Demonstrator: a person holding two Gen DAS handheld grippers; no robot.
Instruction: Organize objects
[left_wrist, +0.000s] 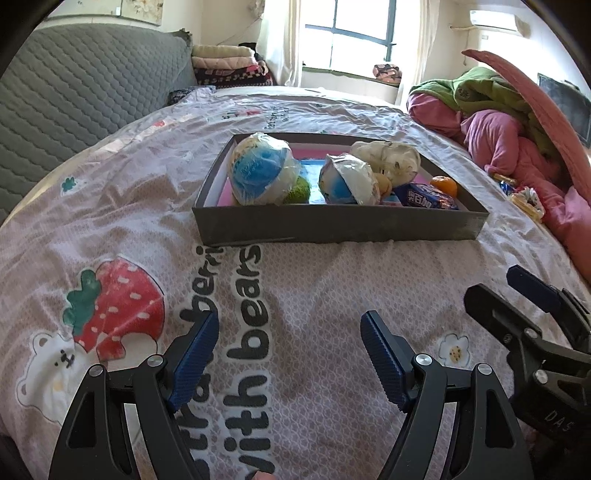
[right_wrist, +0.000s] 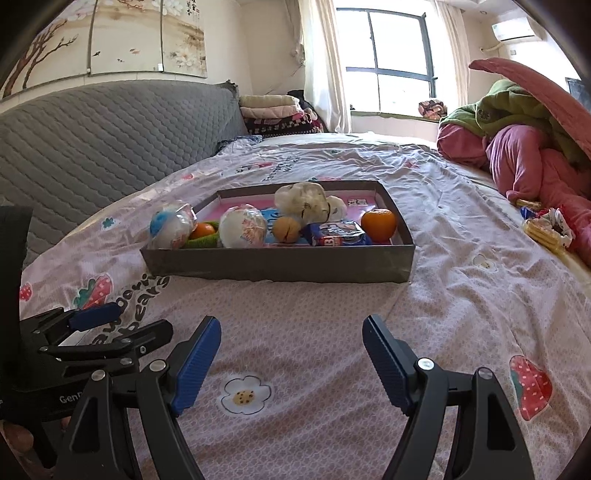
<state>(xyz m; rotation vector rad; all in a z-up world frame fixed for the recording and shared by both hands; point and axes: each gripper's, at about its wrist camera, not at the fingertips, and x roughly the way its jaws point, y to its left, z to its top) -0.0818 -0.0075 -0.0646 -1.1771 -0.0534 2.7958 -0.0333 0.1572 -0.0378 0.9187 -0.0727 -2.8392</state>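
Observation:
A shallow grey box (left_wrist: 332, 225) (right_wrist: 277, 264) lies on the printed bedsheet ahead of both grippers. It holds two plastic-wrapped balls (left_wrist: 258, 170) (right_wrist: 243, 227), a white bagged item (left_wrist: 388, 157) (right_wrist: 301, 201), a blue snack pack (left_wrist: 424, 195) (right_wrist: 338, 234), a tangerine (left_wrist: 443, 184) (right_wrist: 378, 224), a brown round fruit (right_wrist: 286, 229) and a green piece (left_wrist: 297, 190). My left gripper (left_wrist: 291, 321) (right_wrist: 140, 319) hovers open over the sheet, short of the box, holding nothing. Beside it on the right, my right gripper (right_wrist: 291, 325) (left_wrist: 496, 284) is open and holds nothing.
A heap of pink and green bedding (left_wrist: 498, 122) (right_wrist: 517, 147) rises at the right, with snack wrappers (left_wrist: 526, 201) (right_wrist: 546, 227) at its foot. A grey quilted headboard (left_wrist: 74, 92) (right_wrist: 92, 140) bounds the left. Folded blankets (left_wrist: 229, 62) sit near the window.

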